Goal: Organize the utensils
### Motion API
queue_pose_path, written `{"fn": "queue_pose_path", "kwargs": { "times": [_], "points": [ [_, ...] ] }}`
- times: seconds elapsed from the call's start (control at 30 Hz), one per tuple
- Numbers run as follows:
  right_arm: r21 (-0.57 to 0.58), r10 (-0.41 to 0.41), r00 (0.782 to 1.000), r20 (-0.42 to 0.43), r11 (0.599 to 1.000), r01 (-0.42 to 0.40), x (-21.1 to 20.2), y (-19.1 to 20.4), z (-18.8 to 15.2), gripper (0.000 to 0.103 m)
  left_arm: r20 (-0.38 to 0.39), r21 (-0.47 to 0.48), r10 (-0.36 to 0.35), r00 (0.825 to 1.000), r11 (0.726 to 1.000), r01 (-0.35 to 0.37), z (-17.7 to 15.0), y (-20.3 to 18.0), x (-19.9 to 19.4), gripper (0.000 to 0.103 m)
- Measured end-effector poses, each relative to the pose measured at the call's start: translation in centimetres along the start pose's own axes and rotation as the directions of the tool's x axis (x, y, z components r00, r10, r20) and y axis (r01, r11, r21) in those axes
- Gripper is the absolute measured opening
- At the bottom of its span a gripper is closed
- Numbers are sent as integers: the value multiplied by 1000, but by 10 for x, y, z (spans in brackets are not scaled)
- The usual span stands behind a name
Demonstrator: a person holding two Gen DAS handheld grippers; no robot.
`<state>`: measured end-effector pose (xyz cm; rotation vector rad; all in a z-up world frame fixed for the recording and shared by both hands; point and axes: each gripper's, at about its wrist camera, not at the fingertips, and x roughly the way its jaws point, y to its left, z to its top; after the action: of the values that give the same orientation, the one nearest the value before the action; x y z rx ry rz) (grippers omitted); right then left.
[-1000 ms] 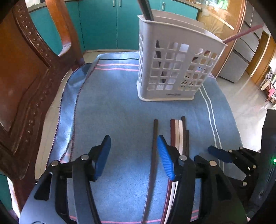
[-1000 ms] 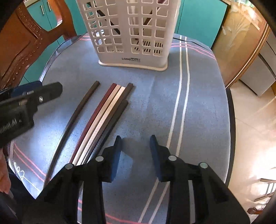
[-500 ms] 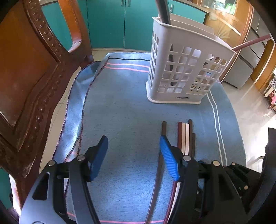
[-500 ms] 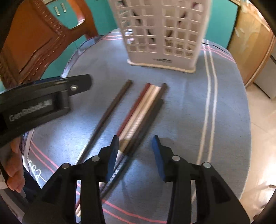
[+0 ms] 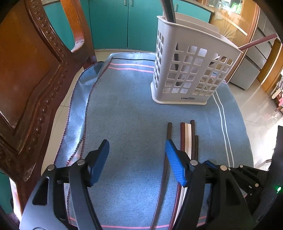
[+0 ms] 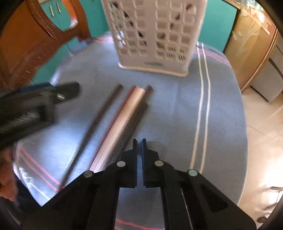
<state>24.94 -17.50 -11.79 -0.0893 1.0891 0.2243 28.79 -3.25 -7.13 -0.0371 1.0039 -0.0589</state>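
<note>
A white slotted utensil basket [image 5: 191, 70] [image 6: 155, 35] stands on a blue cloth [image 5: 127, 115]. A dark chopstick [image 5: 169, 8] and a reddish one [image 5: 256, 42] stick out of it. On the cloth lie a single dark chopstick [image 5: 169, 131] [image 6: 106, 106] and a bundle of several chopsticks [image 5: 188, 138] [image 6: 130, 106], brown, cream and dark. My left gripper [image 5: 137, 143] hovers left of them, its jaws opening with nothing between; the single chopstick runs beside its right finger. My right gripper [image 6: 139, 140] is shut at the bundle's right edge, and I see nothing between its pads.
A carved wooden chair [image 5: 35, 70] [image 6: 26, 44] stands close on the left. Teal cabinets [image 5: 115, 23] are behind. The cloth's left edge folds up near the chair. A tiled floor drops away on the right. A hand [image 6: 7, 180] shows at the lower left of the right wrist view.
The right gripper's jaws have gone from apart to shut, and it has shifted left toward the chopstick bundle. The left gripper's jaws have widened a little.
</note>
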Motion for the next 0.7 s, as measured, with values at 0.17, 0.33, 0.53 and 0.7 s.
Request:
{"fn": "queue_pose_path", "kwargs": {
  "times": [0.17,0.33,0.53,0.7],
  "points": [
    [72,91,996,-19,993,-90,-5,-10,3,12,-1,-8,1,1000,1000,-1,0,3,0,69],
    [66,104,994,-31,993,-102,-10,-5,4,13,-3,-5,2,1000,1000,-2,0,3,0,69],
    [102,163,987,-12,982,-161,-12,-10,1,34,-3,-10,2,1000,1000,-2,-1,5,-2,71],
    [62,180,983,-36,982,-178,-6,4,1,41,-4,-8,-1,1000,1000,1,-1,8,-1,72]
  ]
}}
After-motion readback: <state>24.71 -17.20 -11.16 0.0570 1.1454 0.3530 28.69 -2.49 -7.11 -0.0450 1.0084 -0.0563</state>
